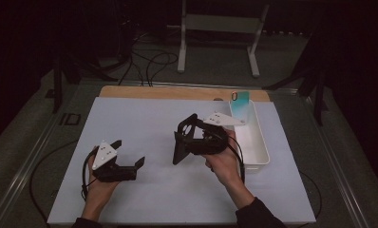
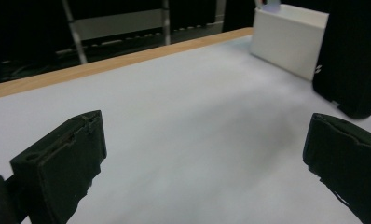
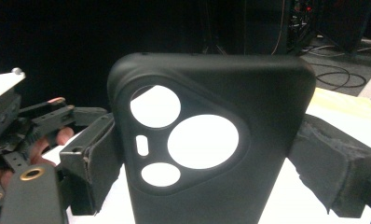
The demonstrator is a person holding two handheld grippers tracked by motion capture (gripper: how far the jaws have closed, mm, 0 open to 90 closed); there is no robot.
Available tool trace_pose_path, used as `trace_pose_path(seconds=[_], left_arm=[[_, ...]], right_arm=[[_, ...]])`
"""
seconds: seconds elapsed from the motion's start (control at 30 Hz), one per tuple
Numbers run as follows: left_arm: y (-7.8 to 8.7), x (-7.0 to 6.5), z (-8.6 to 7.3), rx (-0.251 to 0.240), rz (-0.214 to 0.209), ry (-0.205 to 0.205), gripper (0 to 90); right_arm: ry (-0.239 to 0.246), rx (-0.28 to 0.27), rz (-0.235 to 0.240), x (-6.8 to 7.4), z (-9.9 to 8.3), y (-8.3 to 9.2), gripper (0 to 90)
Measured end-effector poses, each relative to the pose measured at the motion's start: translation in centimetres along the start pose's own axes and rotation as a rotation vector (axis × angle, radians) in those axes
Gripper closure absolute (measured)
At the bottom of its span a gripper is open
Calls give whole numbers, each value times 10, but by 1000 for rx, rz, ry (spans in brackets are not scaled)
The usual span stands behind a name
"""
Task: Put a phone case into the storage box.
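Observation:
A black phone case with a three-hole camera cutout stands upright just above the white mat, and my right gripper is shut on it. In the right gripper view the case sits between the two pads, camera cutout uppermost. My left gripper rests low on the mat at the left, open, with nothing between its fingers. In the left gripper view its fingers stand wide apart over bare mat, with the black case at the far right.
A long white bin lies along the mat's right side, with a teal phone case leaning at its far end. The bin also appears beyond the left gripper. A wooden table edge runs along the back.

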State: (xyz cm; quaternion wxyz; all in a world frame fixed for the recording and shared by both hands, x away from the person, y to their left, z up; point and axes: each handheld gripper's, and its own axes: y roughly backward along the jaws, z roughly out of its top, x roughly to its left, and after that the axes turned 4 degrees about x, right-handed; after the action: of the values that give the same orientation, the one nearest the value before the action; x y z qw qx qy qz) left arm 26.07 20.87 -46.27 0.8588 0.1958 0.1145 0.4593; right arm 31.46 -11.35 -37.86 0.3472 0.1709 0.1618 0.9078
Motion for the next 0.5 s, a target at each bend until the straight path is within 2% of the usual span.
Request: trace_pose_path(seconds=[0.13,0.23,0.33,0.4,0.5], left_arm=[[10,9,-12,-2,21,38,0],[14,13,-21,7,35,47,0],[15,12,-29,23,45,40,0],[14,11,-32,37,58,20,0],[13,11,-33,36,62,24,0]], right_arm=[[0,-5,-4,-1,1,0,142],[3,-7,-9,-1,3,1,142],[5,-12,-16,-3,6,2,142],[3,-16,-24,-4,7,3,142],[-5,-19,-28,-6,9,3,142]])
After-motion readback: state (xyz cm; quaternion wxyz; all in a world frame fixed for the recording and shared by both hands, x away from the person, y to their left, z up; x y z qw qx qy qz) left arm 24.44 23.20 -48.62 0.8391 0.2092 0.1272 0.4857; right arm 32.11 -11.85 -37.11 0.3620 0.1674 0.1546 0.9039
